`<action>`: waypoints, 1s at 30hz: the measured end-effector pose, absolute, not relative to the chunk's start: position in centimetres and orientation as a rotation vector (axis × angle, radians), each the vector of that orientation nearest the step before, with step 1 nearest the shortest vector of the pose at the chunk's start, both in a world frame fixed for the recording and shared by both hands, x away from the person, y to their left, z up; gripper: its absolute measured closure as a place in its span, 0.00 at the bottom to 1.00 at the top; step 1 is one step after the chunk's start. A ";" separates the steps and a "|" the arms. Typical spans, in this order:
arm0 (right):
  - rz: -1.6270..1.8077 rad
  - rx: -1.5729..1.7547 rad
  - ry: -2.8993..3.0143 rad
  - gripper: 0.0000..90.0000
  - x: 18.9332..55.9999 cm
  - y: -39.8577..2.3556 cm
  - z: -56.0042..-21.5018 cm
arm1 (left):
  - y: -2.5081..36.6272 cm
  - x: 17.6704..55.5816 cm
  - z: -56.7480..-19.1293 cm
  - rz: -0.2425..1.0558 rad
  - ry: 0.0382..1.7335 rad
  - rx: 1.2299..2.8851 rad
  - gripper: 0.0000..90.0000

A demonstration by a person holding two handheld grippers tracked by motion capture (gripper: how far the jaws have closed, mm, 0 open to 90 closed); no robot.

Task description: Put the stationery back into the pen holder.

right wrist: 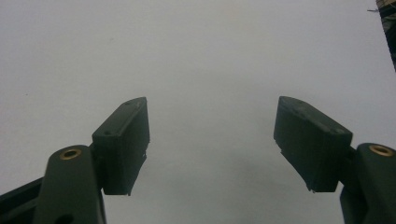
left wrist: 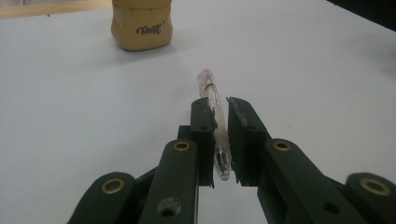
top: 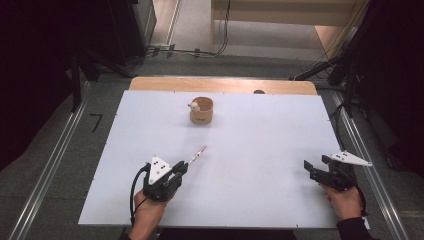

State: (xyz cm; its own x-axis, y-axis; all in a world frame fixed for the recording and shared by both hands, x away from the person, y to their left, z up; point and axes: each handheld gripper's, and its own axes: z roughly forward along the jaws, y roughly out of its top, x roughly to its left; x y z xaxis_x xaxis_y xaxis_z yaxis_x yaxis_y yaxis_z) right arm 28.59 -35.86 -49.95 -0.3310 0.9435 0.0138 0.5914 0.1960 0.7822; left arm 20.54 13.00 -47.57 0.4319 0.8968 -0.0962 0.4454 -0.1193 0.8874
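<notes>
A clear pen [left wrist: 212, 95] with a pinkish tip lies between the jaws of my left gripper [left wrist: 218, 106], which is shut on it. From above, the pen [top: 198, 153] sticks out forward and right from the left gripper [top: 181, 167] at the table's front left, just above the white surface. A tan wooden cup [top: 202, 110] with a small pale thing at its rim stands at the back middle; it is also ahead of the pen as the cup [left wrist: 141, 24] with dark lettering. My right gripper [top: 316, 167] rests at the front right, open and with nothing between its jaws [right wrist: 212, 126].
The white table top [top: 260, 145] spreads between the two grippers and up to the cup. A wooden strip [top: 220, 84] runs along its far edge. Metal rails [top: 50, 165] and cables lie on the grey floor around the table.
</notes>
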 end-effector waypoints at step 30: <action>0.971 1.434 2.001 0.28 28.6 -36.1 -50.0 | 12.7 23.0 -46.5 0.612 1.171 1.707 0.91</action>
State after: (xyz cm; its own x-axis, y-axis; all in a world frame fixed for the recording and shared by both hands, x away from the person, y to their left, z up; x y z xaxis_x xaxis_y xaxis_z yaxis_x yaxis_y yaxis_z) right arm 28.62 -36.05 -50.04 -0.3282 0.9445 0.0145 0.5960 0.1951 0.7789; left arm 23.02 12.73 -46.48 0.4179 0.9027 -0.1028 0.4311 -0.0974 0.8970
